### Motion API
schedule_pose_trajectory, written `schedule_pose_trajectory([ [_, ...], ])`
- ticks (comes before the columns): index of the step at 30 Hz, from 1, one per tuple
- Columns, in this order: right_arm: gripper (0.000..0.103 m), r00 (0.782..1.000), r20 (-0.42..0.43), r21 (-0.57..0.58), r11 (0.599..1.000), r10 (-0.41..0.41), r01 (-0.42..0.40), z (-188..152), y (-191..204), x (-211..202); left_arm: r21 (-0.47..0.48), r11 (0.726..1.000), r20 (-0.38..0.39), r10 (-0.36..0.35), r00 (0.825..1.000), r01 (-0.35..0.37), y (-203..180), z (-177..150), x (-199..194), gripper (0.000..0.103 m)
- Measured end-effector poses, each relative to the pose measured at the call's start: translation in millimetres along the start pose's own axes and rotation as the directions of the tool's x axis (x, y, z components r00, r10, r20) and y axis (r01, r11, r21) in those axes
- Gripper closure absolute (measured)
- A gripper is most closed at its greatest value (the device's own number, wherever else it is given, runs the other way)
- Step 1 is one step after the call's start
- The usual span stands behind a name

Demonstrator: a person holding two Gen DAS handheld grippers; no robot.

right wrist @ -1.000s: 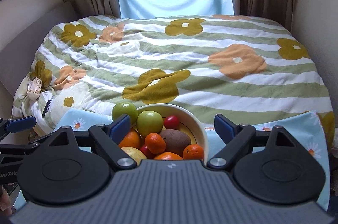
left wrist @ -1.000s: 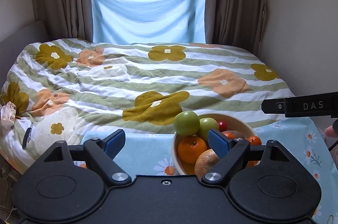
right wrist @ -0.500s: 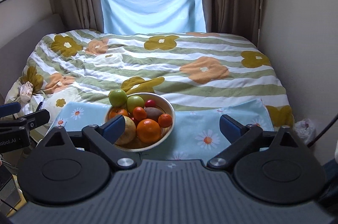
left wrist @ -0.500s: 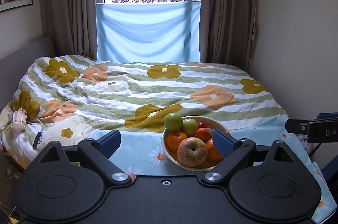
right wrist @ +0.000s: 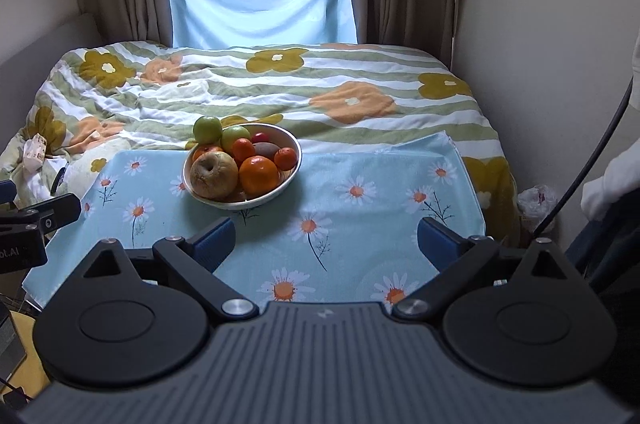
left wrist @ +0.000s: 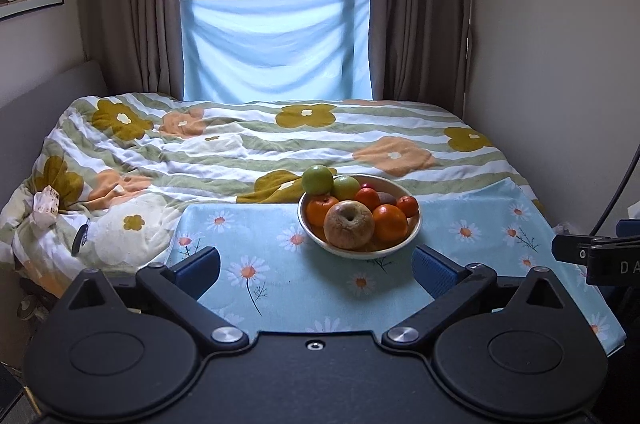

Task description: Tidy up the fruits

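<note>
Daisy cloth (left wrist: 472, 288) is bare around your bowl (left wrist: 412, 232), which sits mid-cloth with every fruit (left wrist: 349, 226) piled inside — looks finished. Left gripper (left wrist: 316, 270) and right gripper (right wrist: 326, 242) hang back, both spread wide, carrying nothing.

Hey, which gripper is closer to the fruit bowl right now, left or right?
Left, by a small margin. The left gripper is open just short of the fruit bowl, roughly facing it. The right gripper, also open, sits farther back, with the bowl ahead to its left.
</note>
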State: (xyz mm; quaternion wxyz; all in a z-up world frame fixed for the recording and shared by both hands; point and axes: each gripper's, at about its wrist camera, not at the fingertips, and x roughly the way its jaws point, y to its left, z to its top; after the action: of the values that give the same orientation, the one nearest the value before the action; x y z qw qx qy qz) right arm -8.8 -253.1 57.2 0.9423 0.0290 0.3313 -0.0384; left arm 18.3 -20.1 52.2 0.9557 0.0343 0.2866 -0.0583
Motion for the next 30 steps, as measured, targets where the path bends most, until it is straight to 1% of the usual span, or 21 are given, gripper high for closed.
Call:
schedule_pose_trajectory([
  [6, 0.0, 1.0, -0.005, 0.013, 1.0, -0.005, 0.005, -8, -2, -8, 0.001, 1.0, 0.002, 0.004, 1.0, -0.004, -3, -9, -9, 0.0],
  [20, 0.0, 1.0, 0.003, 0.02, 1.0, -0.01, 0.01, -8, -9, -14, -0.002, 1.0, 0.021, 0.003, 1.0, -0.003, -9, -8, -16, 0.0],
  [30, 0.0, 1.0, -0.005, 0.026, 1.0, -0.006, 0.006, -6, -10, -15, -0.007, 1.0, 0.027, 0.021, 0.999, -0.02, -10, -8, -18, 0.0],
])
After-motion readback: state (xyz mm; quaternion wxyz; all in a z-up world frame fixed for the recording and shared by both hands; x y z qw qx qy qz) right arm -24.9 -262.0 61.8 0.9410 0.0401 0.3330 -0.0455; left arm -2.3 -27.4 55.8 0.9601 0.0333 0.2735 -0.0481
